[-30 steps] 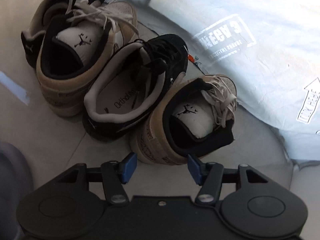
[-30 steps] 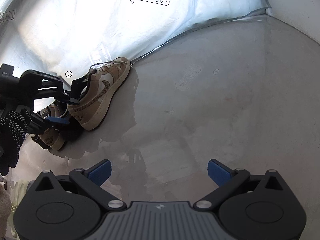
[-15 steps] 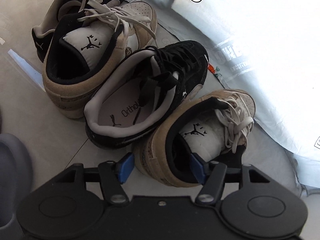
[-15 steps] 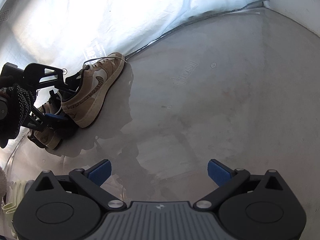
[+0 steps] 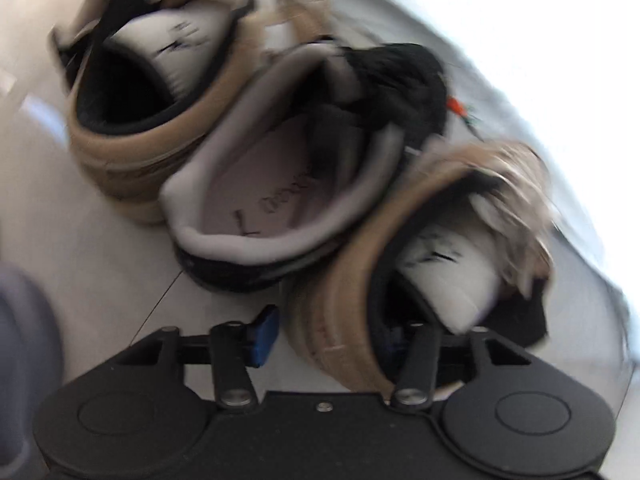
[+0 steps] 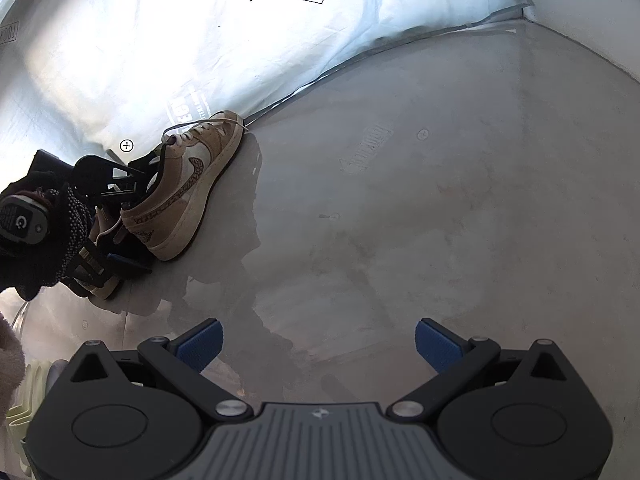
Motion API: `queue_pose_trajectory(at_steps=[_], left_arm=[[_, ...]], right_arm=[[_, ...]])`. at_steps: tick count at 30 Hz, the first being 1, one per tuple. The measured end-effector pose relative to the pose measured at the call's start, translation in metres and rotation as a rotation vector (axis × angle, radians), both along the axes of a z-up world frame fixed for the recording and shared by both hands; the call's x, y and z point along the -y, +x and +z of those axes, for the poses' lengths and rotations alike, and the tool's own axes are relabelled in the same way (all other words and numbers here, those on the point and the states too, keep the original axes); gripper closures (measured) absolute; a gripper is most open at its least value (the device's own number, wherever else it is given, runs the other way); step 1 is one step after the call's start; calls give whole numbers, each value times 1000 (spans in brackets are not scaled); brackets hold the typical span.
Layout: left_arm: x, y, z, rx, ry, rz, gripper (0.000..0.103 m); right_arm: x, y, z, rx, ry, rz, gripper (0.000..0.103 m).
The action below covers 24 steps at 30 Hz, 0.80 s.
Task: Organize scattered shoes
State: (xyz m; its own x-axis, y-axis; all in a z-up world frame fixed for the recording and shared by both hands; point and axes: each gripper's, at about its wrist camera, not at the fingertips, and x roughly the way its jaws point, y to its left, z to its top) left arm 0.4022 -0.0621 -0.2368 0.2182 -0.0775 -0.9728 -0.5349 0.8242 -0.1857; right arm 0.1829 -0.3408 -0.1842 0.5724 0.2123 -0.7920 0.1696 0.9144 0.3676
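Left wrist view motion-blurred; right wrist view sharp, with sheet [image 6: 120, 40] glaring white.

Tan sneaker [image 6: 188, 184]: matt suede-like panels, smooth white leather-like side, rubbery sole. Black sneaker [image 5: 304, 184]: fuzzy matt upper, soft grey cloth lining. Floor [image 6: 420, 220]: smooth, semi-glossy. Plastic sheeting [image 6: 140, 48]: wrinkled, translucent, upper left. Right gripper [image 6: 318, 346]: matt black plastic, ribbed blue pads.

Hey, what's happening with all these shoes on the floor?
A person is tidying sneakers into a row by a white sheet. The left gripper straddles the heel wall of the nearest tan sneaker, its jaws closing on it, beside a black sneaker. The right gripper hangs open over bare floor.
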Motion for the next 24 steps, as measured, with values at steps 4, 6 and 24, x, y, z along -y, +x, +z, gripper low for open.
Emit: queue_pose_trajectory(at_steps=[4,6,24], left_arm=[[3,-37,0,-41,-45,-49,58],[2,-57,1,-58,-63,-71,58],[8,-261,19,-220,-156,-452,57]], right_arm=[[9,-2,4,11,-7,-38,2],[14,-2,5,11,-10,-63,2],[29,-77,21,-7,-67,-79,2]])
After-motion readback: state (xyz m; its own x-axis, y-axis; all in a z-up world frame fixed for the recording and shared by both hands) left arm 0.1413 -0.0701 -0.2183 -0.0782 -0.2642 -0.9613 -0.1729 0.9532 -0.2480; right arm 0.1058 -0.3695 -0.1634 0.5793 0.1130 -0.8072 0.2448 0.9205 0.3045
